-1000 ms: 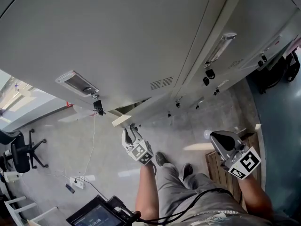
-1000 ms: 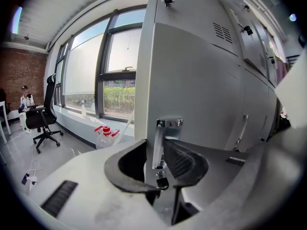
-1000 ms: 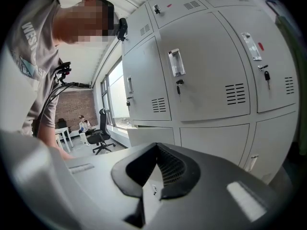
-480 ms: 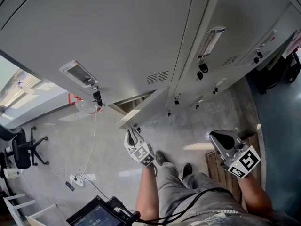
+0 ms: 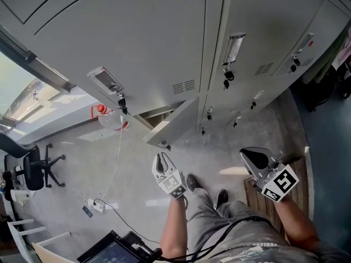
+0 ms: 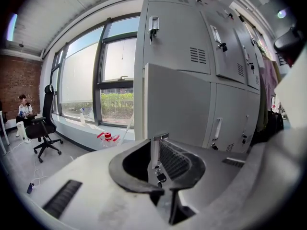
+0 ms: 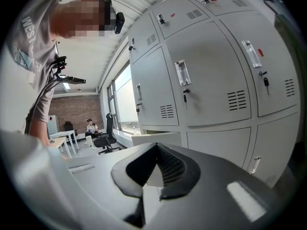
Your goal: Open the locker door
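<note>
The grey lower locker door [image 5: 174, 124] stands swung out from the bank of lockers [image 5: 164, 43]. My left gripper [image 5: 162, 159] hangs just below the door's free edge and does not touch it. Its jaws are closing with nothing between the pads. In the left gripper view the door [image 6: 177, 104] faces me, and its handle [image 6: 155, 152] with a hanging key shows through the gap of the left gripper [image 6: 156, 145]. My right gripper [image 5: 249, 155] is held off to the right, away from the lockers. In the right gripper view the right gripper [image 7: 156, 150] has its tips together and holds nothing.
A black office chair [image 5: 33, 171] stands on the concrete floor at left. A red-capped bottle [image 5: 101, 111] lies by the window sill, and a power strip [image 5: 93, 206] with a cable lies on the floor. Dark bags [image 5: 329, 81] hang at the right. A seated person [image 6: 23, 111] is far off.
My left gripper has come off the door's edge and dropped back toward me, with its jaws narrower. The door now stands free. The right gripper has hardly moved.
</note>
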Demonstrator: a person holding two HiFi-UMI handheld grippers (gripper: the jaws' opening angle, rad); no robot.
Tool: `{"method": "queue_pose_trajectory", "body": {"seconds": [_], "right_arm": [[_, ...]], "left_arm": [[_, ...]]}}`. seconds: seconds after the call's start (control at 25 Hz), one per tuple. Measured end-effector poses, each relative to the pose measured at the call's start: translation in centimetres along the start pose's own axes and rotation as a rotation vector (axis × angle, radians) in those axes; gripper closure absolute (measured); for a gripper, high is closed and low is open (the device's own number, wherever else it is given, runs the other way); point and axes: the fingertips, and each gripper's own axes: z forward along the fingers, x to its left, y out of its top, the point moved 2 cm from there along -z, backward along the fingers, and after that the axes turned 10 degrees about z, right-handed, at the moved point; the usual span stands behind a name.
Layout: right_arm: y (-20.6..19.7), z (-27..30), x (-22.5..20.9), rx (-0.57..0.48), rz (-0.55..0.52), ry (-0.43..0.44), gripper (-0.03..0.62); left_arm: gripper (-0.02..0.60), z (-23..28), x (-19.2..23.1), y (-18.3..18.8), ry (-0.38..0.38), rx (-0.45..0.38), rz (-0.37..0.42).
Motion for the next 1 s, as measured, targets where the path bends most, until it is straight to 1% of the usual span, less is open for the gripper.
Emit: {"method": "queue_pose_trajectory", "body": {"seconds": [0.16, 0.44, 0.56, 0.72, 0.84, 1.0], "right_arm": [[0.7, 0.2, 0.8, -0.009, -0.006, 0.018, 0.6], [0.6, -0.9, 1.8, -0.002, -0.006, 0.02, 0.6], [0.8, -1.9, 2.3, -0.022, -0.023, 0.032, 0.6], [1.3, -3.7, 3.9, -0.047, -0.038, 0.051, 0.599], [2.1, -5.7, 5.5, -0.068, -0.047, 0.072, 0.6], [3.1, -8.3, 7.1, -0.099, -0.061, 0.091, 0.6]], "left_arm": [[0.518, -3.7, 0.2, 3.1, 0.001, -0.045, 0.0], [0.518, -10.7, 0.1, 7.4, -0.001, -0.11, -0.002], [0.518, -13.8, -0.1, 9.1, 0.0, -0.149, 0.005], [0.523, -18.1, 0.4, 10.9, 0.014, -0.188, -0.007], [0.526, -21.8, 0.6, 11.9, 0.014, -0.219, 0.005], [0.526, -26.3, 0.7, 14.4, 0.014, -0.275, 0.017]]}}
